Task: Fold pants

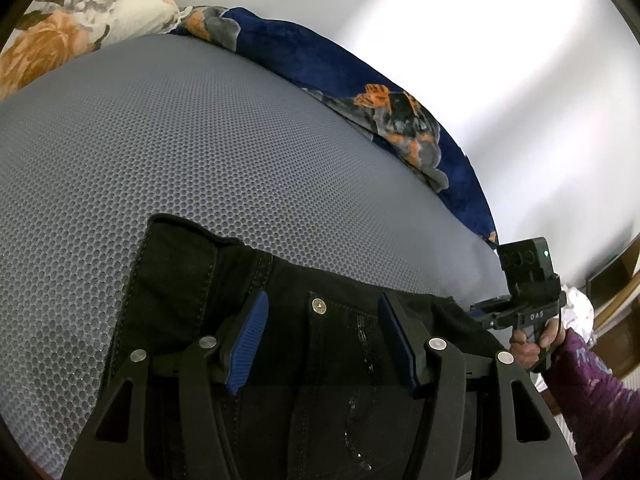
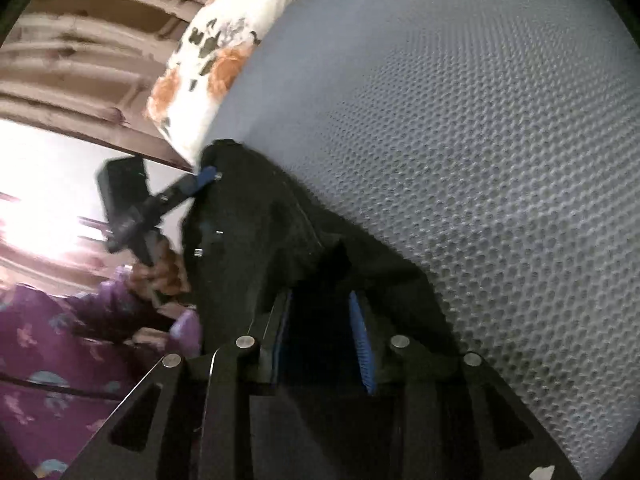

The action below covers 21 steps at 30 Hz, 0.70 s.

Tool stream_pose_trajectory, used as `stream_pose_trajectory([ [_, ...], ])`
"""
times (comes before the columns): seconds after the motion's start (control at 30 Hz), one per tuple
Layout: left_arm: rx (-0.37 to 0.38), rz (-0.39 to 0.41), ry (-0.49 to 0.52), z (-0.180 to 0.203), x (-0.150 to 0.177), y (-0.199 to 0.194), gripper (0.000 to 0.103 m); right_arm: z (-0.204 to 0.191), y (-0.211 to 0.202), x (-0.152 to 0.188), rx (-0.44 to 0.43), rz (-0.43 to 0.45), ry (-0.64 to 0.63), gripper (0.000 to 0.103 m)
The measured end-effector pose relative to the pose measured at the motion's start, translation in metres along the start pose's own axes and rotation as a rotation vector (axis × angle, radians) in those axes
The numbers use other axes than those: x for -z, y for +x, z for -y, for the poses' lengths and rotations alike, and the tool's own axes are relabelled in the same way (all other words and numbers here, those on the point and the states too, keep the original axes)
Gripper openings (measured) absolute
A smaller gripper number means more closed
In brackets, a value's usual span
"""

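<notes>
Black pants lie on a grey mesh mattress, waistband and metal button facing the left wrist view. My left gripper is open, its blue pads on either side of the button, just over the waistband. My right gripper is open over dark cloth of the pants at the mattress edge. The right gripper also shows in the left wrist view at the pants' right end. The left gripper shows in the right wrist view at the far end.
A floral pillow lies at the mattress's far left. A dark blue floral blanket runs along the far edge by a white wall. The person's purple sleeve and a wooden headboard show in the right wrist view.
</notes>
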<state>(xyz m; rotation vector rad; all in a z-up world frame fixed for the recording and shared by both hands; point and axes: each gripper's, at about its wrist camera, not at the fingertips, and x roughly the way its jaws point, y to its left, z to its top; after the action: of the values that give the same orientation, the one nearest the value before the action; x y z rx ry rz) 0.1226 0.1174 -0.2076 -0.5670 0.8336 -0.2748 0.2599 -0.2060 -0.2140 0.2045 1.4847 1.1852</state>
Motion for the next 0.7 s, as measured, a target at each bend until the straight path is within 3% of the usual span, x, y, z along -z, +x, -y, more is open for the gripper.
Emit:
stream_pose_trajectory([
  [0.07, 0.0, 0.001, 0.001, 0.0, -0.001, -0.001, 0.058, 0.013, 0.004, 0.0, -0.06, 0.006, 0.069, 0.037],
  [0.2, 0.001, 0.001, 0.002, 0.0, -0.001, -0.002, 0.058, 0.042, 0.001, 0.0, -0.284, 0.078, 0.246, 0.044],
  [0.27, 0.004, 0.0, -0.002, 0.0, -0.001, -0.002, 0.058, 0.05, -0.006, 0.001, -0.421, 0.145, 0.3, 0.065],
  [0.3, 0.006, 0.0, -0.004, -0.001, -0.001, -0.002, 0.058, 0.049, -0.008, 0.001, -0.447, 0.16, 0.301, 0.069],
  [0.37, 0.006, 0.002, -0.005, -0.002, -0.002, -0.002, 0.058, 0.039, -0.006, -0.003, -0.422, 0.149, 0.268, 0.074],
  [0.53, 0.001, 0.004, 0.002, 0.0, 0.0, -0.002, 0.058, 0.033, -0.005, -0.014, -0.341, 0.186, 0.254, 0.075],
  [0.6, 0.004, 0.005, 0.003, 0.0, 0.0, -0.001, 0.058, 0.032, -0.012, -0.016, -0.288, 0.269, 0.246, 0.064],
  [0.63, 0.007, 0.007, 0.001, -0.001, 0.001, -0.002, 0.058, 0.033, -0.011, -0.017, -0.29, 0.268, 0.251, 0.044],
  [0.67, 0.008, 0.007, 0.0, -0.001, 0.001, -0.002, 0.058, 0.035, -0.008, -0.02, -0.275, 0.238, 0.254, 0.035],
  [0.7, 0.009, 0.006, 0.0, -0.001, 0.001, -0.001, 0.058, 0.033, -0.006, -0.019, -0.232, 0.224, 0.237, 0.035],
])
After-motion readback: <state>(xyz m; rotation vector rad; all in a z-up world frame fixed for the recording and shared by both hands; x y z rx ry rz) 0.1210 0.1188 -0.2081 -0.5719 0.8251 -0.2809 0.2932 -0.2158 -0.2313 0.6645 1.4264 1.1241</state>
